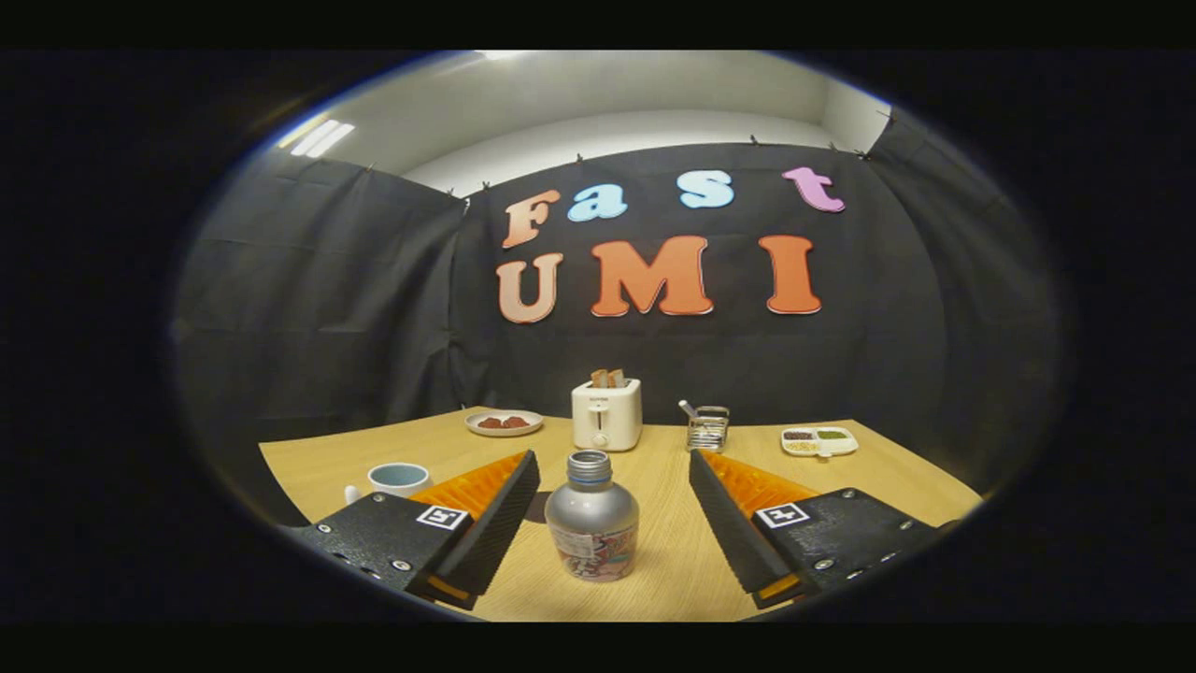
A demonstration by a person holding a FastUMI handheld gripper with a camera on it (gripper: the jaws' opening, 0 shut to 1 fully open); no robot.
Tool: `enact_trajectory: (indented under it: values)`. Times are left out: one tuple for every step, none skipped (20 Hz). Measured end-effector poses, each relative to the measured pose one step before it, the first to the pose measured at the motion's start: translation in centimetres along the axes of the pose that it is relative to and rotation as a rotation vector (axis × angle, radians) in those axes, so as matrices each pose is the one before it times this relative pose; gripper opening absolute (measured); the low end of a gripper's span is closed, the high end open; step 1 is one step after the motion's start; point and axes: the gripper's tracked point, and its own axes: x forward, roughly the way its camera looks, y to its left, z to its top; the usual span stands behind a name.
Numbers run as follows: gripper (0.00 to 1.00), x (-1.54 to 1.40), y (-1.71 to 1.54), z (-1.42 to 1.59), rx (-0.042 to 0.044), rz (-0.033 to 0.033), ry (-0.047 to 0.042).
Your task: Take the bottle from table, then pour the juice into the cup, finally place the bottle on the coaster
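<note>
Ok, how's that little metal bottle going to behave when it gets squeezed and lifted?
The bottle looks like rigid metal, so it probably won't crumple. Its smooth round body may slip or twist. Standing upright between the open tool fingers, squat with a narrow neck, it seems fairly stable, though an off-centre nudge could tip it.

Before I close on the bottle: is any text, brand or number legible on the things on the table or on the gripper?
Nothing can be read.
Bottle: colourful printed wrap, too blurred to read.
Toaster: a small dark mark on its front, too small to read.
Gripper: open, with the bottle standing between its fingers; a square marker sits on each finger, a pattern, not words.
Cup: no writing seen.
</note>
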Motion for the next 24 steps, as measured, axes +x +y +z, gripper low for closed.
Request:
enact_trajectory:
  values:
    - [0.96, 0.117, 0.16, -0.688, 0.00136, 0.00429, 0.01329]
    - [0.96, 0.253, 0.073, -0.646, 0.00331, 0.00162, 0.01381]
    - [0.96, 0.281, 0.085, -0.712, 0.00334, 0.00136, 0.0146]
    - [0.96, 0.194, 0.022, -0.626, 0.00474, 0.00008, 0.01518]
    - [0.96, 0.199, 0.119, -0.524, 0.00279, -0.00074, 0.01253]
    - [0.96, 0.219, -0.019, -0.588, 0.00109, -0.00164, 0.01408]
    - [0.96, 0.243, 0.054, -0.758, -0.00148, -0.00083, 0.01801]
    - [0.96, 0.159, 0.105, -0.489, -0.00263, 0.00144, 0.01328]
    - [0.96, 0.17, 0.094, -0.413, -0.00258, 0.00035, 0.01204]
    - [0.96, 0.212, 0.152, -0.342, -0.00342, 0.00261, 0.01069]
    - [0.96, 0.198, 0.068, -0.421, -0.00183, 0.00001, 0.01001]
    - [0.96, 0.142, 0.067, -0.605, 0.00002, -0.0014, 0.01492]
    - [0.96, 0.313, 0.068, -0.501, 0.00229, -0.00015, 0.01742]
    - [0.96, 0.233, 0.081, -0.581, 0.0036, 0.00119, 0.02097]
    - [0.96, 0.24, 0.156, -0.631, 0.00444, 0.00082, 0.01744]
    - [0.95, 0.182, 0.067, -0.564, -0.00298, 0.00209, 0.02174]
    - [0.94, 0.063, 0.099, -0.615, -0.0081, 0.00109, 0.02291]
    - [0.92, 0.155, -0.127, -0.343, -0.00279, -0.00721, 0.01657]
    - [0.91, 0.115, -0.215, -0.409, 0.00063, -0.00456, 0.01561]
    - [0.89, 0.12, -0.186, -0.249, 0.00325, -0.00518, 0.01255]
    - [0.87, 0.102, 0.162, -0.217, 0.00482, 0.00288, 0.01002]
    - [0.82, -0.196, 0.16, -0.019, 0.00083, -0.00033, 0.00376]
    - [0.8, 0.162, 0.02, 0.03, -0.0051, -0.0009, 0.00066]
    - [0.79, 0.081, -0.038, 0.01, -0.00484, -0.00063, 0.01083]
